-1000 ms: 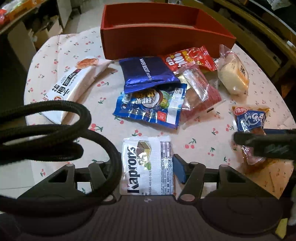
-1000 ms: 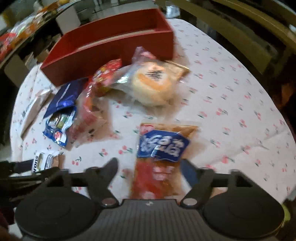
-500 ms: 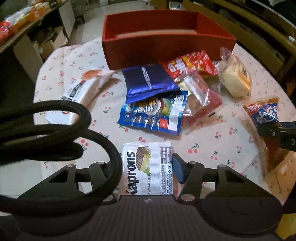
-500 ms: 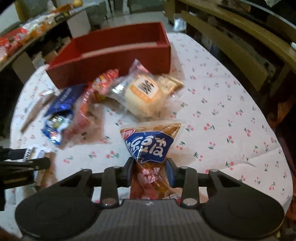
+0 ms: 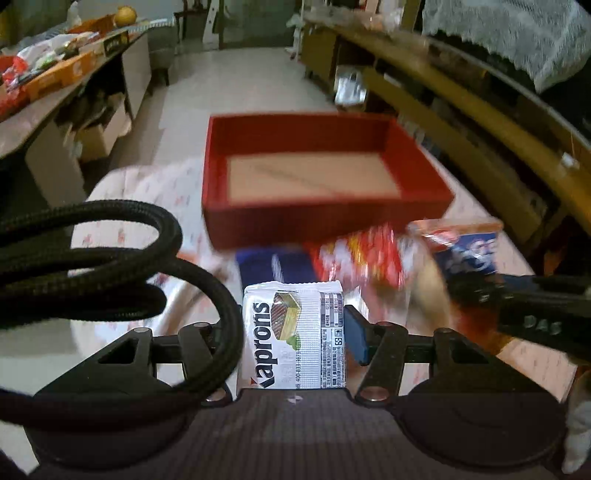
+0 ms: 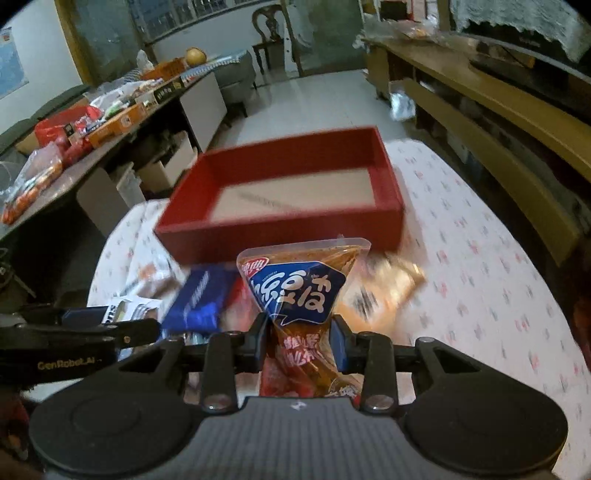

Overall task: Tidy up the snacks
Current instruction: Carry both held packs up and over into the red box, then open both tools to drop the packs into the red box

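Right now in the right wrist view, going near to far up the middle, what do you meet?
Right gripper → orange snack packet with blue label clamped in it → red box → tiled floor → wooden chair.

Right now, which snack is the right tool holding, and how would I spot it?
Find the red tray on the cherry-print tablecloth. Just in front of it, lifted above the snack pile, is an orange packet pinched in the right tool. Unlike its neighbours, it carries a big blue label with white characters.
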`<state>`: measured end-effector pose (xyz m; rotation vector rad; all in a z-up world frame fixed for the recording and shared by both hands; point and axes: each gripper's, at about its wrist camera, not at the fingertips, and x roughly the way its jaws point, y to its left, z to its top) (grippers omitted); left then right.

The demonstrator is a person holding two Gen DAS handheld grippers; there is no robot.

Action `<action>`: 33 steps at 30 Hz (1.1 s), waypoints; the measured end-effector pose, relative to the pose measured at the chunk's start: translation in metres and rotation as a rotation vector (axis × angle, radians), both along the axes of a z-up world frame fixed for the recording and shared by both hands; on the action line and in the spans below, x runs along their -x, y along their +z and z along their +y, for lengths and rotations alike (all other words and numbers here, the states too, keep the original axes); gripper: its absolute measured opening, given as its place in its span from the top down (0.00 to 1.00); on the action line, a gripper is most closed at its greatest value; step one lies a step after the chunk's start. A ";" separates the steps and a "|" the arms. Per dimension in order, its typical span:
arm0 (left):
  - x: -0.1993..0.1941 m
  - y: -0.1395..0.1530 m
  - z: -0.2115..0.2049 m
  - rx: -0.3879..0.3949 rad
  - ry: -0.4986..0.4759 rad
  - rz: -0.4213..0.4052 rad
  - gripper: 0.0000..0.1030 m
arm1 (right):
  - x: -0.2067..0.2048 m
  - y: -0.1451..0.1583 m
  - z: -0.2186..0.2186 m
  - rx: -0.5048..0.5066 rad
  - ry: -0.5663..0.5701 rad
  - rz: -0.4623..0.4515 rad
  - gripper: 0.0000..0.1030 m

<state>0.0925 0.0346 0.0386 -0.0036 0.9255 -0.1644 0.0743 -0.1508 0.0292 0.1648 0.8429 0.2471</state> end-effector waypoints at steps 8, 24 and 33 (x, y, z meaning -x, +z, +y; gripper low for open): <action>-0.073 0.012 -0.011 0.017 -0.005 -0.092 0.38 | -0.080 0.001 0.002 -0.010 -0.019 -0.020 0.47; -0.152 -0.030 -0.007 -0.030 0.078 -0.049 0.38 | -0.177 -0.033 0.009 0.078 0.010 -0.011 0.47; -0.157 -0.047 -0.008 -0.077 0.080 -0.009 0.37 | -0.194 -0.060 0.012 0.123 0.022 0.036 0.47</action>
